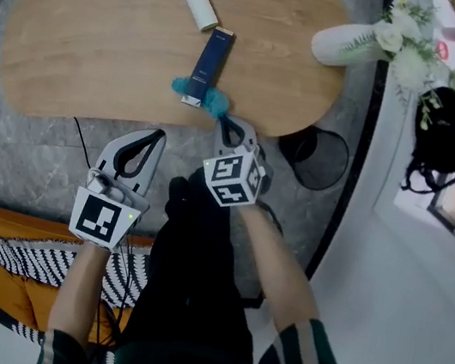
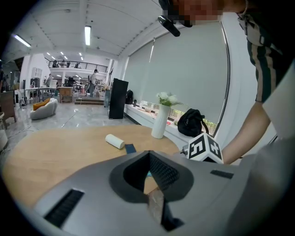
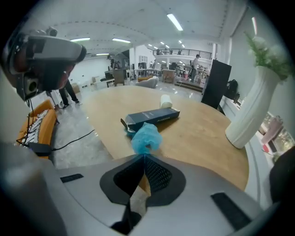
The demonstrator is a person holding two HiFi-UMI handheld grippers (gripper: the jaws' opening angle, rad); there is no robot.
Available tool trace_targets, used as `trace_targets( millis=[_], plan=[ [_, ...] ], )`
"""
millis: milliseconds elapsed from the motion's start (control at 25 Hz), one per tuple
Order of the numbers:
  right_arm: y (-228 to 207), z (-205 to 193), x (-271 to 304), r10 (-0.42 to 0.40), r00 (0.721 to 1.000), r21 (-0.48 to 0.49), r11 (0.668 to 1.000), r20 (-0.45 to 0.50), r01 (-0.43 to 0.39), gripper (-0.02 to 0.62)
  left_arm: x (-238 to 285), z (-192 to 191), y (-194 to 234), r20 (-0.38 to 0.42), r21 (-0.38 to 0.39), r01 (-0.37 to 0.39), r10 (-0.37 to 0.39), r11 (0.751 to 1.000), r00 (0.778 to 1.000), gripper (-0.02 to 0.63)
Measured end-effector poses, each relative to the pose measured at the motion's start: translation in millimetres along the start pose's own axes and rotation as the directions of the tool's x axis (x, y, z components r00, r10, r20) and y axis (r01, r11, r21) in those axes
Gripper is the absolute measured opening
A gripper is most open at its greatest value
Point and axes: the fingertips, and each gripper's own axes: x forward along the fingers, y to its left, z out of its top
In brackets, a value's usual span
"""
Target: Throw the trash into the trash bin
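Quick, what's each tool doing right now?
Left tool: closed, empty.
Right tool: closed, pinching the blue wad by its edge.

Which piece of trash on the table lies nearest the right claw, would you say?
The teal crumpled wad, right at the right claw's closed tips; the dark blue box and white roll lie farther back.

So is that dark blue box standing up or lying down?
Lying down: the dark blue box rests flat on the table, near end flap open, beside the blue wad.
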Motion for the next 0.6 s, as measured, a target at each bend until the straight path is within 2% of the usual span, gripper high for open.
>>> trace_targets(
  millis=[400,600],
  plan=[
    [-26.3,18.0,-67.8,-0.011,0.989,0.029,1.000,0.147,0.006,0.003,19.2,9.8,-10.3,0.012,0.013,0.030,-0.031,0.999,0.999,0.000],
    [-46.9,14.3,-104.5,-0.039,0.985,0.041,0.999,0.168,0.033,0.003,32.8,13.4,-25.4,0.002,0.030,0.064,-0.064,0.997,0.998,0.000]
  ],
)
